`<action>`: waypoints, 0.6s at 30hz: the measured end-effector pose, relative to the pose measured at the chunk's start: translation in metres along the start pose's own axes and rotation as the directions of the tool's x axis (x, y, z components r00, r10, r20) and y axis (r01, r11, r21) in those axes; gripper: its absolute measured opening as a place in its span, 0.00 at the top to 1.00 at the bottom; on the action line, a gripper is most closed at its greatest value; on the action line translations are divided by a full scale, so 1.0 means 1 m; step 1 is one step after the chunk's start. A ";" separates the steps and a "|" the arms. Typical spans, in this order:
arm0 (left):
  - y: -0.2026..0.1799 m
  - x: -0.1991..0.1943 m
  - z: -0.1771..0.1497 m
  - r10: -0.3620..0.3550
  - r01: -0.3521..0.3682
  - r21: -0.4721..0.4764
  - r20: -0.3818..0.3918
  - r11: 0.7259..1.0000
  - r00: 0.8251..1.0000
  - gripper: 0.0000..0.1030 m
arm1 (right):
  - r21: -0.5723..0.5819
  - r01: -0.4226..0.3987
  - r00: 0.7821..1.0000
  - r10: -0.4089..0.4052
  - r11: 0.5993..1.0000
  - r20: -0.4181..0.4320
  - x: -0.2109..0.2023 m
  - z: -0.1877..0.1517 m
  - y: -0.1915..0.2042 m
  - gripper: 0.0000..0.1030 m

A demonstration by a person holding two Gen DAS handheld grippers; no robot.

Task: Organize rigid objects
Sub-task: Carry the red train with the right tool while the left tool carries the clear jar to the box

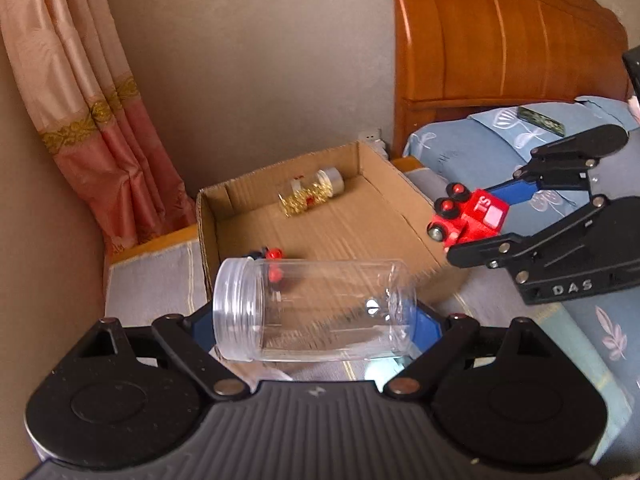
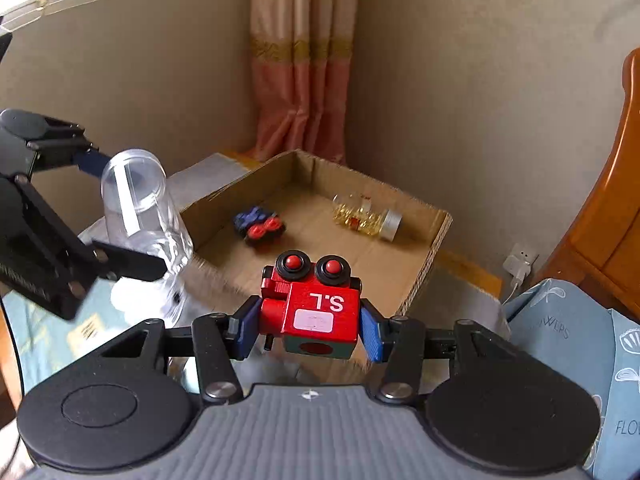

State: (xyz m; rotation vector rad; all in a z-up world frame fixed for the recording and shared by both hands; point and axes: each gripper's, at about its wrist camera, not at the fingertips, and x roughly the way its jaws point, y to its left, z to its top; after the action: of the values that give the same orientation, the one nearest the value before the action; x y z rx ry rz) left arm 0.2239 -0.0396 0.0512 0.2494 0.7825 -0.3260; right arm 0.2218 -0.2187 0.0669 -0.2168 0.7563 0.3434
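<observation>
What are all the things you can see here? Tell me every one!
cardboard box: one, brown, open, on the bed
blue toy car: one, blue with red wheels, lying in the box
little bottle: one, clear with gold bits and silver cap, lying in the box
clear jar: one, see-through, no lid, in the left gripper
red toy train: one, red, in the right gripper
curtain: one, pink, in the corner
headboard: one, orange wood
left gripper: black, blue pads
right gripper: black, blue pads
</observation>
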 end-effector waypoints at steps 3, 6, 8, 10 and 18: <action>0.004 0.013 0.009 0.014 -0.014 -0.005 -0.006 1.000 1.000 0.13 | 0.035 0.045 0.999 -0.045 0.998 -0.001 0.015 0.010 -0.006 0.12; 0.011 0.023 0.014 0.011 -0.011 -0.032 -0.014 0.999 1.000 0.13 | 0.076 0.062 0.998 -0.063 0.995 0.004 0.019 0.010 -0.012 0.03; 0.015 0.031 0.015 0.014 -0.015 -0.043 -0.021 0.999 1.000 0.13 | 0.101 0.030 1.000 -0.031 0.994 0.006 0.017 0.004 -0.018 0.01; 0.017 0.039 0.017 0.013 -0.015 -0.057 -0.035 0.998 0.999 0.13 | 0.097 0.038 0.999 -0.038 0.995 0.006 0.016 0.002 -0.018 0.00; 0.024 0.055 0.017 0.001 -0.011 -0.130 -0.077 0.991 0.997 0.08 | 0.098 0.039 0.999 -0.039 0.994 -0.004 0.005 -0.008 -0.017 0.00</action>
State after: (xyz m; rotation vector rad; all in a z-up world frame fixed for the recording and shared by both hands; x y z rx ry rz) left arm 0.2807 -0.0337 0.0259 0.1420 0.8754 -0.2600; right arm 0.2270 -0.2360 0.0591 -0.1395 0.7682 0.2686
